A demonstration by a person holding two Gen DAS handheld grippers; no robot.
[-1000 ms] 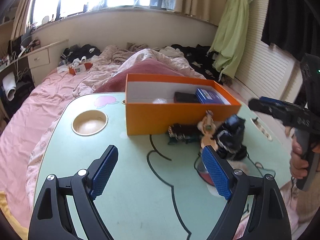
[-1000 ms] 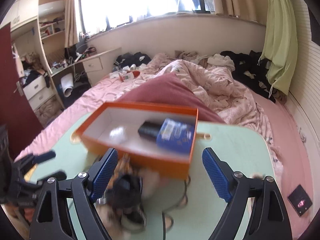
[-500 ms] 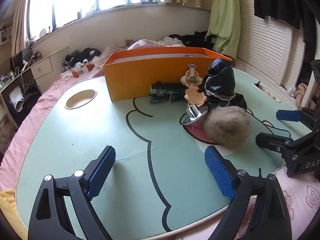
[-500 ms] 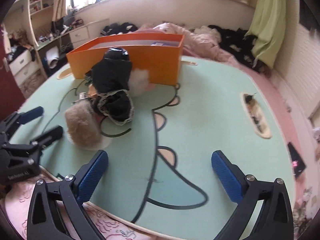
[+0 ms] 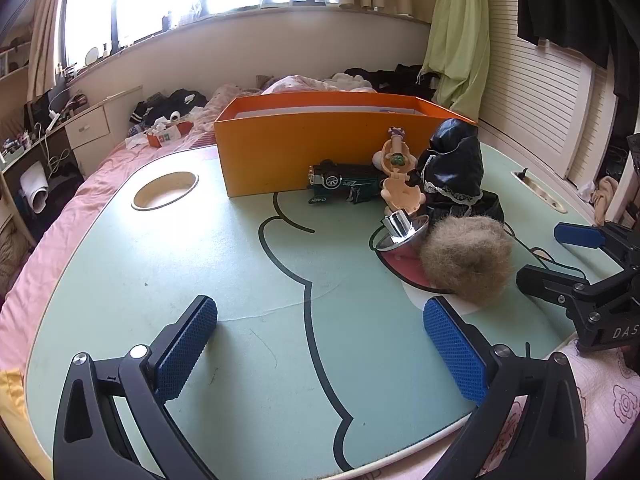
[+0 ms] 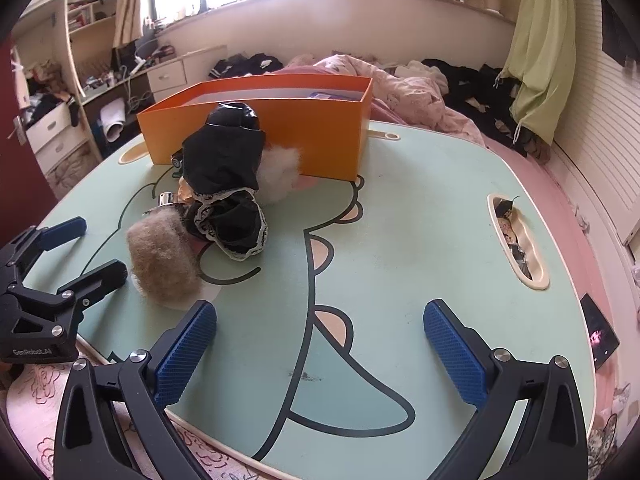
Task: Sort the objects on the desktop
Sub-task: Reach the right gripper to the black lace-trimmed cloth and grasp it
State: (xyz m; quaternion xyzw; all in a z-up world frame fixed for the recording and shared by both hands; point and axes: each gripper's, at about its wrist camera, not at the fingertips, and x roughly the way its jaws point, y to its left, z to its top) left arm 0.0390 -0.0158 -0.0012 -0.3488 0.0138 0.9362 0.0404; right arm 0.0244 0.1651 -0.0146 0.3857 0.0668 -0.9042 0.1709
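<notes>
1. The mint-green table [image 5: 168, 264] fills both views, with a cartoon outline drawn across it. Against the frames from a second ago, both cameras have dropped low and pulled back to its near edge.
2. The orange box [image 5: 304, 152] sits at the far side of the table. From up high a second ago its contents showed plainly; now only a sliver of something blue peeks over the rim in the right wrist view.
3. The left gripper [image 5: 320, 344] hangs over bare table at the near edge, jaws spread wide, nothing between the blue pads. Half a second ago it looked just the same.
4. The right gripper [image 6: 320, 340] is likewise wide apart and holding nothing, low over the near right part of the table.
5. A black doll dress [image 5: 456, 172] with lace trim slumps in front of the box, right of centre.
6. A tan ball of fur [image 5: 468, 258] lies nearest in the pile, just beyond the left gripper's right pad.
7. A dark green toy car [image 5: 344, 186] lies against the box front, left of the dress.
8. A peach doll figure [image 5: 398, 184] stands between car and dress.
9. A shiny metal funnel [image 5: 400, 232] lies tipped beside the fur ball.
</notes>
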